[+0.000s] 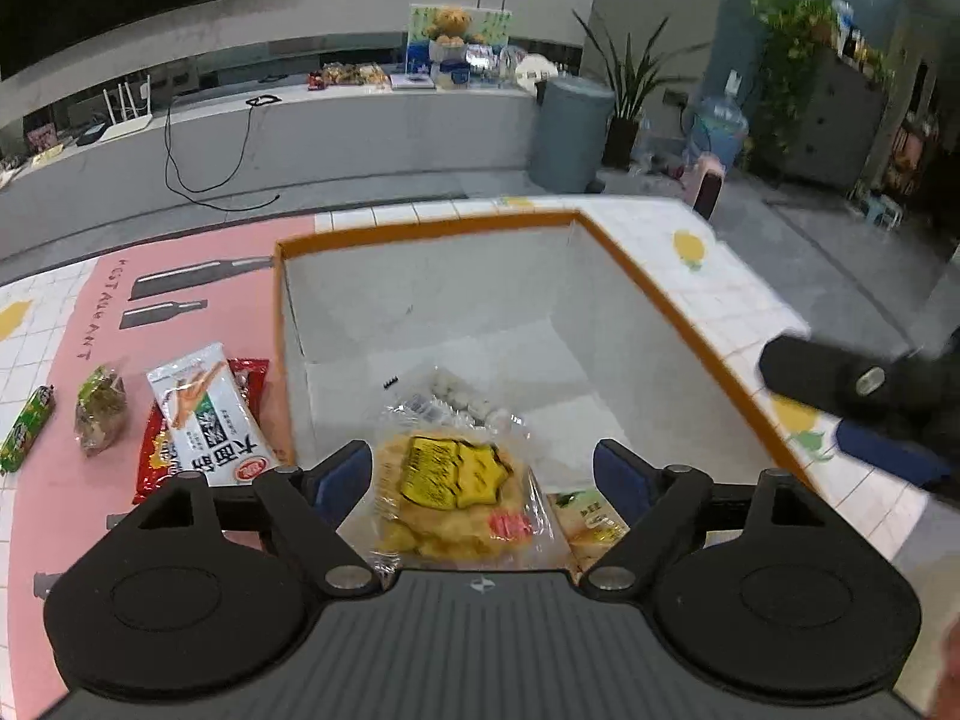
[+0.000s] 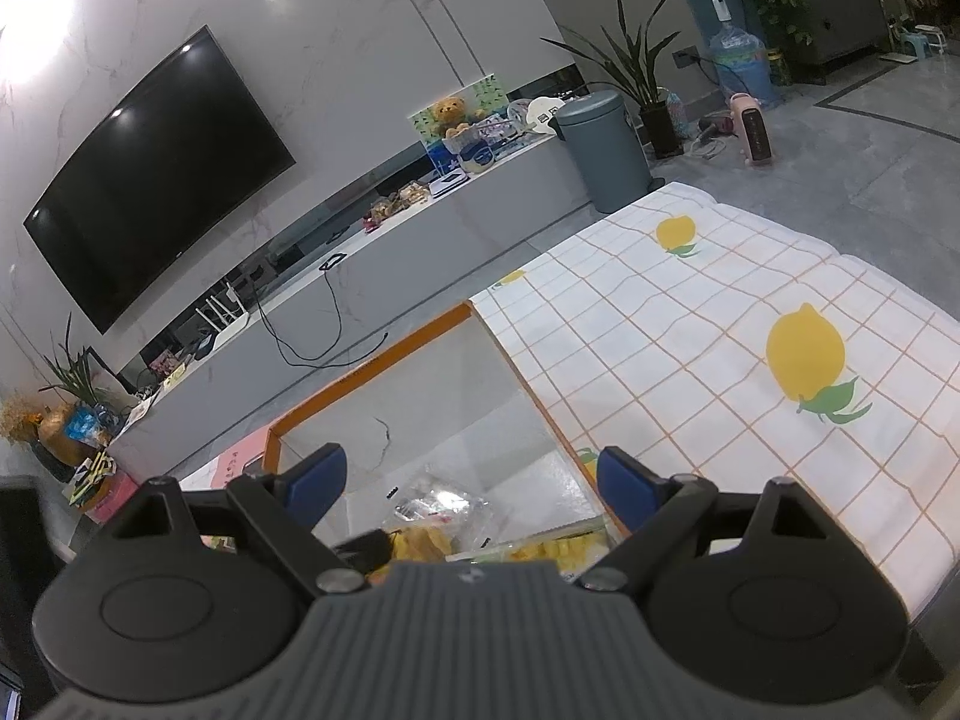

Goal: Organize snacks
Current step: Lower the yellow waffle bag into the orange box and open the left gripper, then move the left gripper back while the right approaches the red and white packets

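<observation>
The left tongs [image 1: 483, 474] stand wide apart over the near end of an orange-rimmed box [image 1: 660, 294], their blue pads clear on either side of a clear bag of yellow fried snacks [image 1: 450, 498] that lies on the box floor; nothing is gripped. Just beyond that bag, toward 12 o'clock, sits a clear packet of pale round pieces [image 1: 456, 399], and at 3 o'clock of the fried snacks a green-and-yellow packet [image 1: 591, 525] touches the box wall. Outside the box, at 9 o'clock on the pink mat [image 1: 78, 324], lie a white noodle packet [image 1: 210, 414] overlapping a red packet [image 1: 157, 456], then a small green-leaf pouch [image 1: 99, 411] and a green wrapped stick [image 1: 27, 429]. The right tongs [image 2: 471, 483] are also spread wide and hold nothing, hovering over the same box, with the lemon-print cloth [image 2: 720, 312] covering the desk at 3 o'clock.
</observation>
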`<action>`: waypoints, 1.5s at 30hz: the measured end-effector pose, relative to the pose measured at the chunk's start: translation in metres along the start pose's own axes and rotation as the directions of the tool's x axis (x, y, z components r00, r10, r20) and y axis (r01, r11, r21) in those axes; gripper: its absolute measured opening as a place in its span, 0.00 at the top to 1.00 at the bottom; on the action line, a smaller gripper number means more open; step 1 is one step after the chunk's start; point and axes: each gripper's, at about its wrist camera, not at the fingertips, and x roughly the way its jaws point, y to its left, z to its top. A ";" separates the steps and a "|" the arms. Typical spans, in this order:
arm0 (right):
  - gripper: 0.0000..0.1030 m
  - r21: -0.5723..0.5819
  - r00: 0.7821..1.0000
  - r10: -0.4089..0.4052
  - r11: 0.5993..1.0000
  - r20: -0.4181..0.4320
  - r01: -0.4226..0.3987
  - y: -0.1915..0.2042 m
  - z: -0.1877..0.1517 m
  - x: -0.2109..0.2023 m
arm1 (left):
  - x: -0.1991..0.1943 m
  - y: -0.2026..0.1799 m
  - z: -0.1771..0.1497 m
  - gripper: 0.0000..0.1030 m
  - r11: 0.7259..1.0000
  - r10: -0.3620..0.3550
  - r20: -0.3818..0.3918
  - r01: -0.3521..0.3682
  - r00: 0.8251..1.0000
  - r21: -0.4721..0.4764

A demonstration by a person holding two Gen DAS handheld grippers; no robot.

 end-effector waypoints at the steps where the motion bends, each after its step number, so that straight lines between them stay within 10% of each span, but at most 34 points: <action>1: 0.14 -0.003 1.000 -0.002 1.000 -0.002 0.002 0.001 0.000 0.000 | -0.007 0.003 0.001 0.05 1.000 -0.015 0.012 0.015 1.000 -0.008; 21: 0.14 -0.156 0.997 0.055 0.987 0.046 -0.047 0.049 -0.017 -0.003 | -0.109 0.050 0.002 0.05 1.000 0.031 0.126 -0.030 0.991 -0.011; 45: 0.14 -0.573 0.943 0.333 0.767 -0.032 -0.290 0.184 -0.126 0.019 | -0.095 0.240 -0.091 0.05 0.904 0.251 -0.006 -0.237 0.968 -0.355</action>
